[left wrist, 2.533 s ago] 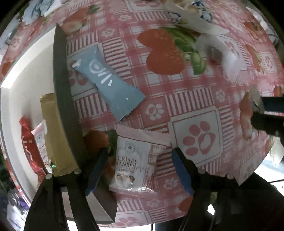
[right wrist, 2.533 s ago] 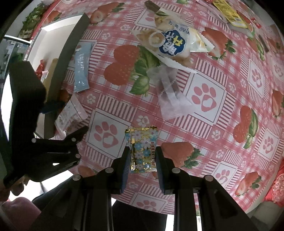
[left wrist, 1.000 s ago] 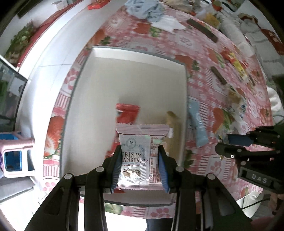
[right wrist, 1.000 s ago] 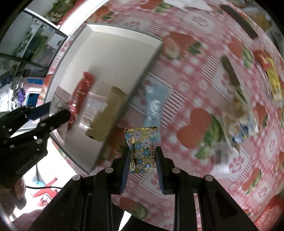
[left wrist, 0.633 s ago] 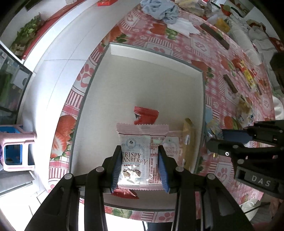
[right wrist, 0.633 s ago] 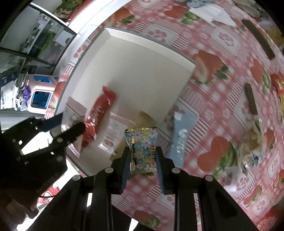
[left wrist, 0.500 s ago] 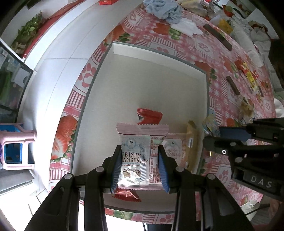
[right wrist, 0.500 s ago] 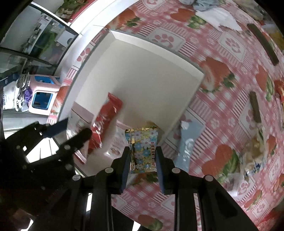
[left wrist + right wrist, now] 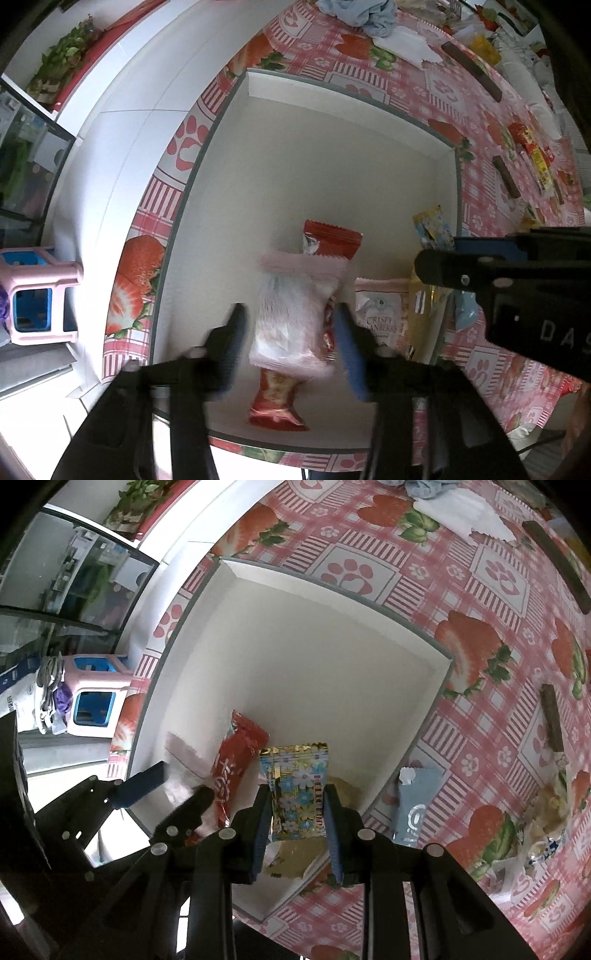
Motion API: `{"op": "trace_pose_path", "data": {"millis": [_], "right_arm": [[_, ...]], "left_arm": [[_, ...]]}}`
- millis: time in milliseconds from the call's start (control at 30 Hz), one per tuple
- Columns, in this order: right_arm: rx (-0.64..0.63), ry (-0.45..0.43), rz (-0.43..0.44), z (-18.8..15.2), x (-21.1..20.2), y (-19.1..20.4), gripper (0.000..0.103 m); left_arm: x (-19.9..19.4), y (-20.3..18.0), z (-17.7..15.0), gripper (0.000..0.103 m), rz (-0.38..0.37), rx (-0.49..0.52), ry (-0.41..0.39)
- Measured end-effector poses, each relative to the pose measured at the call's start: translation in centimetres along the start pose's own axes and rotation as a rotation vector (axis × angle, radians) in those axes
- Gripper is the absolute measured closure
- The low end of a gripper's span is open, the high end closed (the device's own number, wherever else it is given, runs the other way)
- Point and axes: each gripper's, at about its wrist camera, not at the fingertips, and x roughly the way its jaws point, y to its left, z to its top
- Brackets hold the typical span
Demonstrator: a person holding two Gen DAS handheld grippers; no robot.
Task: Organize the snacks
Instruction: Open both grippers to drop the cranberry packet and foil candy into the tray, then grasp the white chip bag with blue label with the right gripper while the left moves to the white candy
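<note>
Your left gripper (image 9: pixel 291 332) gapes, white packet (image 9: pixel 295 317) falling into the tray (image 9: pixel 325 162); your right gripper (image 9: pixel 297 808) clamps the floral packet (image 9: pixel 297 790) above it. Many snacks remain on the tablecloth (image 9: pixel 495 590).

Left tool (image 9: pixel 291 345) now spread open; cranberry packet (image 9: pixel 295 321) released, blurred, falling onto red packet (image 9: pixel 280 398) in white box (image 9: pixel 332 147).
</note>
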Motion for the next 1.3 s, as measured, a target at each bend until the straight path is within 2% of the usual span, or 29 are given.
{"op": "trace_pose_path", "data": {"millis": [33,67,100,133,167,200,367,700,867,1033,1200,1300], "right_arm": [[0.004,0.007,0.007,0.0,0.1,0.0,0.074],[0.012,0.014,0.013,0.0,0.2,-0.3,0.073],[0.020,0.019,0.015,0.0,0.2,-0.5,0.060],[0.024,0.022,0.012,-0.1,0.0,-1.1,0.024],[0.032,0.017,0.006,-0.2,-0.1,-1.4,0.007],[0.044,-0.002,-0.002,-0.4,-0.4,-1.9,0.000],[0.126,0.010,-0.035,-1.9,-1.1,-5.7,0.000],[0.548,-0.045,-0.121,-8.0,-4.1,-20.0,0.000],[0.705,-0.043,-0.085,-9.4,-4.3,-24.4,0.000],[0.748,-0.045,-0.046,-8.6,-4.2,-28.0,0.000],[0.714,-0.052,-0.025,-4.4,-3.2,-28.8,0.000],[0.690,-0.043,-0.022,-3.0,-2.5,-29.4,0.000]], "left_arm": [[-0.1,0.0,0.0,0.023,0.012,-0.002,-0.009],[-0.3,0.1,-0.1,0.022,0.019,-0.003,-0.019],[-0.4,0.1,-0.1,0.022,0.023,0.000,-0.023],[-0.4,0.1,-0.1,0.022,0.023,0.004,-0.019],[-0.4,0.1,-0.1,0.022,0.022,0.005,-0.015],[-0.4,0.1,-0.1,0.022,0.022,0.006,-0.013],[-0.3,-0.2,-0.1,0.022,0.016,0.007,0.002],[-0.5,-2.6,-0.3,0.022,-0.020,0.055,0.021],[-1.0,-5.2,-0.1,0.022,-0.035,0.122,0.016],[-1.3,-7.5,-0.1,0.022,-0.048,0.166,0.026],[-1.6,-9.4,-0.4,0.022,-0.041,0.201,0.037],[-1.8,-10.5,-0.9,0.022,-0.044,0.213,0.047]]}}
